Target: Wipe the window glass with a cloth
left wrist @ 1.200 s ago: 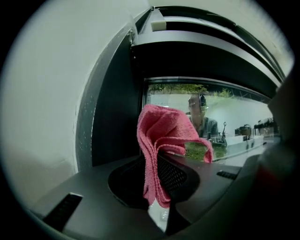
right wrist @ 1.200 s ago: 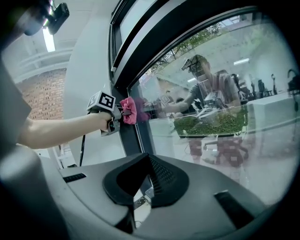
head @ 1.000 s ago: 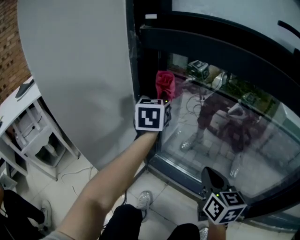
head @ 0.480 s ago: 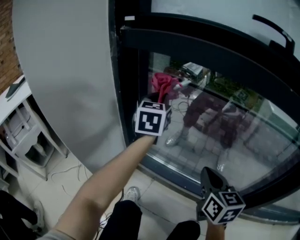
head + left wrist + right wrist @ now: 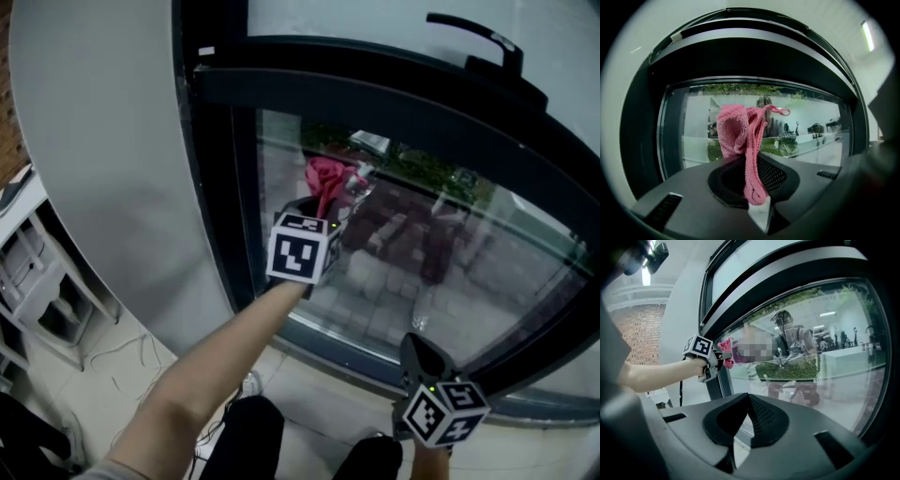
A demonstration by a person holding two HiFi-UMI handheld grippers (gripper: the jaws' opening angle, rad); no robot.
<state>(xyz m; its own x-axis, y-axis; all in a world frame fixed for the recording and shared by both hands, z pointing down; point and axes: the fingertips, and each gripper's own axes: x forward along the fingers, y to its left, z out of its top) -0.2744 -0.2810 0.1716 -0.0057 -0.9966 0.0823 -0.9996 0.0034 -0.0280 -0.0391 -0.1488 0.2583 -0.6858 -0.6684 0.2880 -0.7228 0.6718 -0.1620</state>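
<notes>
My left gripper point(image 5: 752, 173) clamps the pink terry cloth point(image 5: 740, 133) against the window glass point(image 5: 441, 281), near its upper left corner; my right gripper point(image 5: 747, 401) hangs low, jaws together on nothing; I'd press the wad flat and sweep overlapping rows.

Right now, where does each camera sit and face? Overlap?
Head view: on the head, looking down at window glass; left forearm, left hand-held gripper, right hand-held gripper show.
Left gripper view: on left hand-held gripper, facing the glass; jaws shut on pink cloth.
Right gripper view: on right hand-held gripper, facing the glass obliquely; jaws shut, empty.
Shared: pink cloth, in all three.
</notes>
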